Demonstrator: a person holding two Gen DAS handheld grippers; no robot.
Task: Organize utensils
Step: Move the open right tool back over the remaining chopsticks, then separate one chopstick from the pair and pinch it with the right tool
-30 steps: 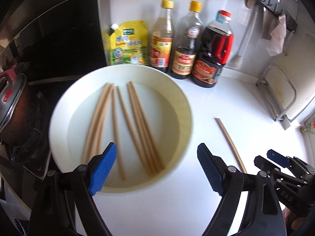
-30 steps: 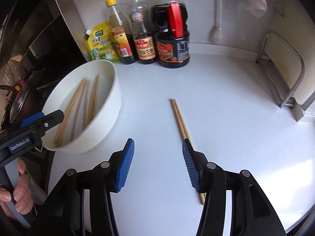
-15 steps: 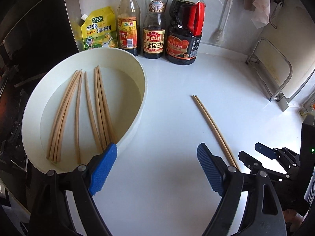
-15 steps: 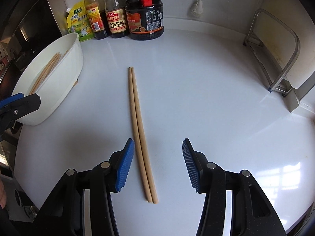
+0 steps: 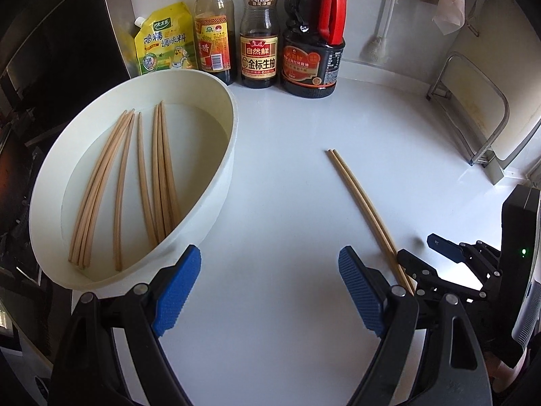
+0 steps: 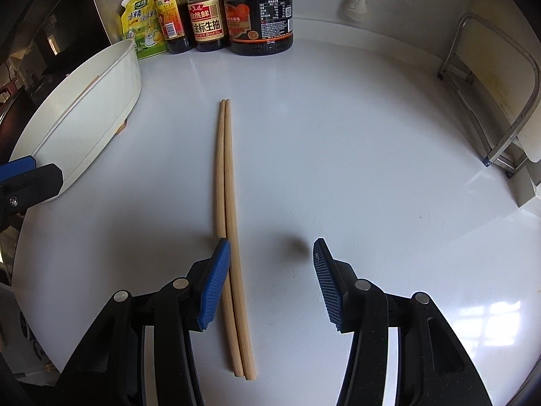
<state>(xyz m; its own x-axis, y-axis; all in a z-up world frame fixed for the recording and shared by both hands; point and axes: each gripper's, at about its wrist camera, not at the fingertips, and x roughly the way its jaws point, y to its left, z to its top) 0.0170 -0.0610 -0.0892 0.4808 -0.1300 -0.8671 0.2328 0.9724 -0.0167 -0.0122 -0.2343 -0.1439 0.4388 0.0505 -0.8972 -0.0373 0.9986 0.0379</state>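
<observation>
we find a white countertop (image 6: pixel 338 135) filling both views. on its left sits a large white basin (image 5: pixel 223 182), the biggest item on the surface, and inside it lie several wooden chopsticks (image 5: pixel 159 176) running near to far along the bottom. against the far wall we note a row of condiments: a dark soy sauce jug with a red handle (image 5: pixel 314 54), two taller bottles (image 5: pixel 258 50) to its left, and a yellow seasoning pouch (image 5: pixel 165 47) at the far left. a metal rack (image 6: pixel 490 94) stands at the right edge, and a white brush (image 6: pixel 355 3) hangs on the far wall.

on the open counter, to the right of the basin and well apart from it, we record a loose pair of chopsticks (image 6: pixel 228 223) lying side by side, touching each other, pointing near to far.

the right gripper (image 6: pixel 268 280) hangs low over the near part of that pair, jaws apart; its left pad (image 6: pixel 214 287) overlaps the pair in the picture, the right pad stands clear, and we cannot tell whether the left one touches. nothing is clamped.

the left gripper (image 5: pixel 268 291) stands with jaws wide apart over bare counter just right of the basin's near end, holding nothing.
</observation>
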